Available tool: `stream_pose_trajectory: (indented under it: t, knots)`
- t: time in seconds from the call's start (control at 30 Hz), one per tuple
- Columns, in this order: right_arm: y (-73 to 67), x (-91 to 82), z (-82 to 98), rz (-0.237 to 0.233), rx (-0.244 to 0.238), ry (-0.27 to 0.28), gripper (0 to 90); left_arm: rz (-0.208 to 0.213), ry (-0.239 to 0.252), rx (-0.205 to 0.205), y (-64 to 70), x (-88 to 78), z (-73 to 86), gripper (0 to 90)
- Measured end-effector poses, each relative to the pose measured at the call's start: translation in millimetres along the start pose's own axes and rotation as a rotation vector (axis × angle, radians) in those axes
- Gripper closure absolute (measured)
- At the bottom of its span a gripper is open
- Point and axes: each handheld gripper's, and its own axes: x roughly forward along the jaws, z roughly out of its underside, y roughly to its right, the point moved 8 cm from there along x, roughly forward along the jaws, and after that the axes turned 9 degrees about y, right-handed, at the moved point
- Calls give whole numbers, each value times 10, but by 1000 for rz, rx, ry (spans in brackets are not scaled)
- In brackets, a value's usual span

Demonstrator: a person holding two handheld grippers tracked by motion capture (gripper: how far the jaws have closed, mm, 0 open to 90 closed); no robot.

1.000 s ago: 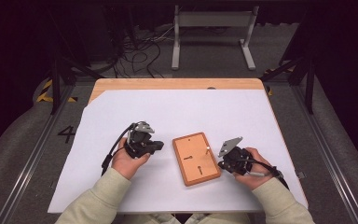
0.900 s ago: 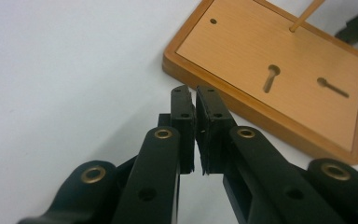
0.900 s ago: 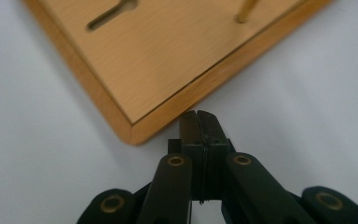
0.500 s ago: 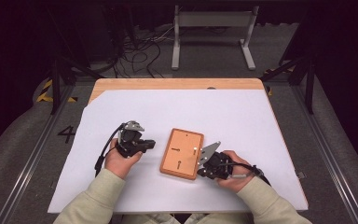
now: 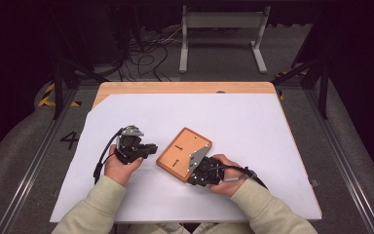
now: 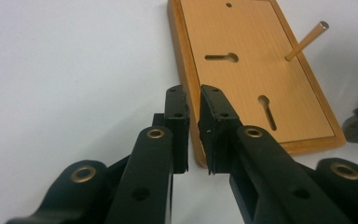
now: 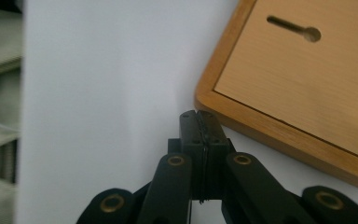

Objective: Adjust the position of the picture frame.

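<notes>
A wooden board (image 5: pixel 182 151) with two keyhole slots lies askew on the white sheet, and a thin peg (image 6: pixel 306 41) sticks up from it. My left gripper (image 5: pixel 153 148) lies to the left of the board and points at its left edge. Its jaws (image 6: pixel 194 95) have just been opening and stand a little apart with nothing between them. The board (image 6: pixel 247 70) begins just beyond them. My right gripper (image 5: pixel 191 179) is shut and empty, at the board's near right corner. In the right gripper view its tips (image 7: pixel 199 116) sit close beside the board's rim (image 7: pixel 242 116).
The white sheet (image 5: pixel 253 126) covers most of a wooden table (image 5: pixel 185 87), leaving free room on the far half and at the right. Cables (image 5: pixel 146 48) and a metal stand (image 5: pixel 224 29) lie on the floor beyond the table. A sleeve (image 7: pixel 0 93) shows at the left.
My right hand has moved left along the near side of the board. The board has shifted left and turned. The left gripper has drawn slightly left.
</notes>
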Motion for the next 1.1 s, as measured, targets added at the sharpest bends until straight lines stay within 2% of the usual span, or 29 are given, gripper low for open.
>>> stream_pose_trajectory:
  t: [0.1, 0.13, 0.2, 0.33, 0.37, 0.43, 0.6, 0.7, 0.87, 0.93, 1.1]
  knots:
    - [32, -179, -127, 4, 3, 55, 900, -7, 11, -7, -15, -25, 21, 807]
    - [84, -249, -174, 17, -1, 76, 900, -9, 23, -11, -19, -40, 11, 803]
    - [180, -350, -244, 36, 23, 106, 900, -22, 39, -6, -26, -68, -1, 790]
    - [412, -487, -397, 105, 40, 140, 900, -41, 56, -9, -28, -107, 32, 773]
    - [412, -487, -397, 105, 40, 140, 900, -41, 56, -9, -28, -107, 32, 771]
    - [561, -510, -484, 132, 58, 143, 900, -53, 63, -15, -46, -148, 64, 768]
    - [871, -448, -616, 182, 86, 120, 900, -71, 78, -25, -77, -230, 124, 760]
    - [1030, -388, -672, 189, 117, 120, 900, -83, 81, -36, -98, -282, 164, 758]
    - [1308, -270, -679, 218, 162, 102, 900, -79, 92, -40, -97, -365, 222, 739]
    - [1406, -223, -670, 227, 187, 113, 900, -87, 89, -35, -100, -391, 253, 732]
    - [1643, -58, -649, 248, 240, 129, 900, -107, 82, -54, -123, -468, 339, 728]
